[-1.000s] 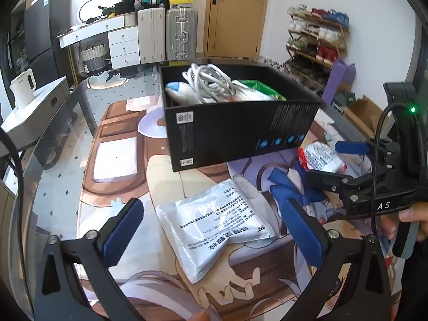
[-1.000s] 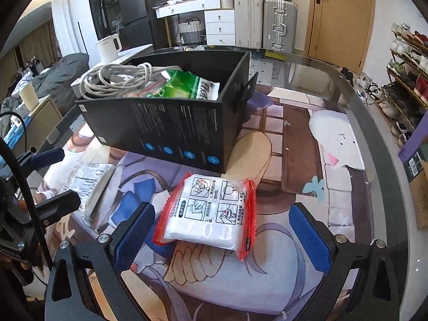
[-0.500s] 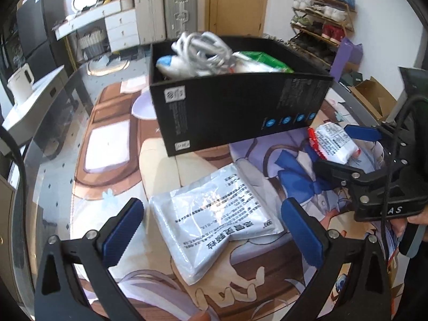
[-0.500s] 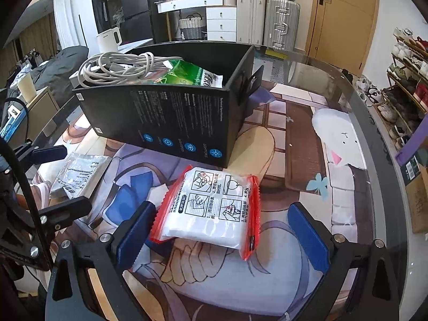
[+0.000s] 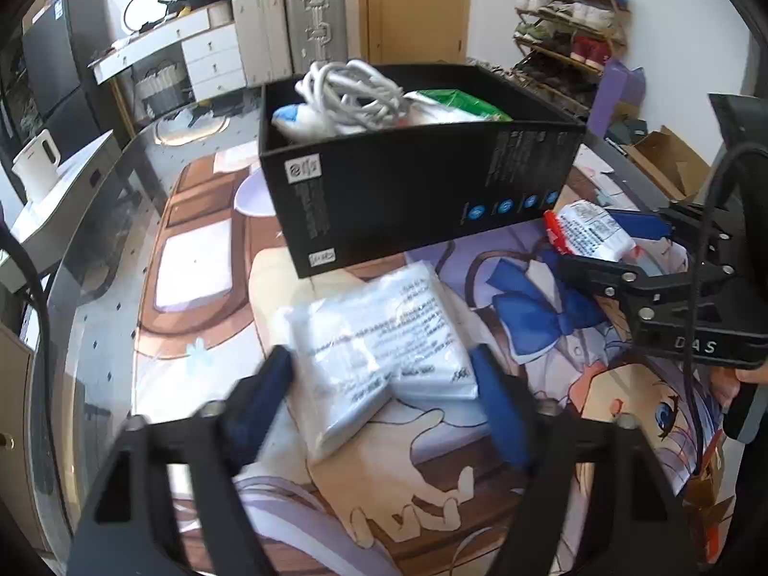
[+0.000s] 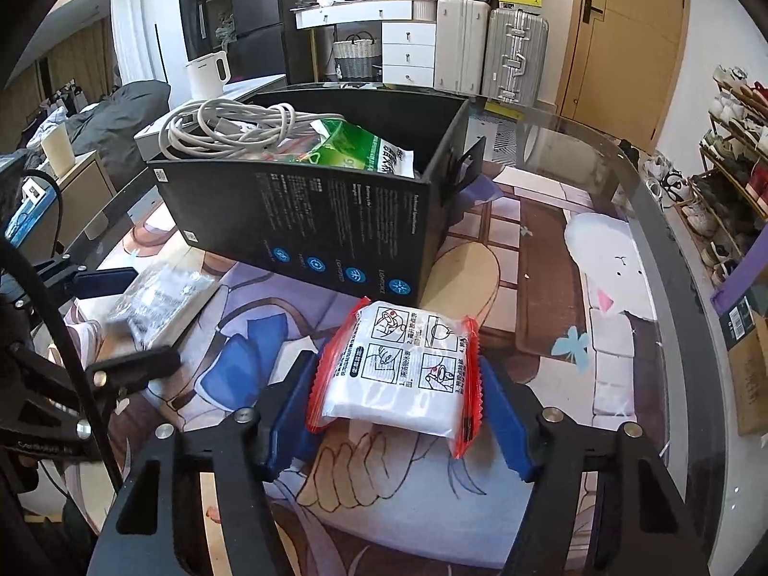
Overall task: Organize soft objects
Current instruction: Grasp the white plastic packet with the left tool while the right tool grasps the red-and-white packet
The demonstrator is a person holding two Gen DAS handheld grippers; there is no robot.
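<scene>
Two soft packets lie on the tabletop (image 6: 552,249) before one black box (image 5: 422,192). The left gripper (image 5: 384,384) has just been closing and squeezes the white packet (image 5: 379,336). The right gripper (image 6: 398,413) has just been closing and clamps the red-edged packet (image 6: 403,369). One cable coil (image 6: 230,127) and one green pack (image 6: 365,149) sit in the box.

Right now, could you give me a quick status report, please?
Left gripper closing around silver pouch. Right gripper closing around red-edged pack. Both packs on mat; black box right behind, already partly filled.
</scene>
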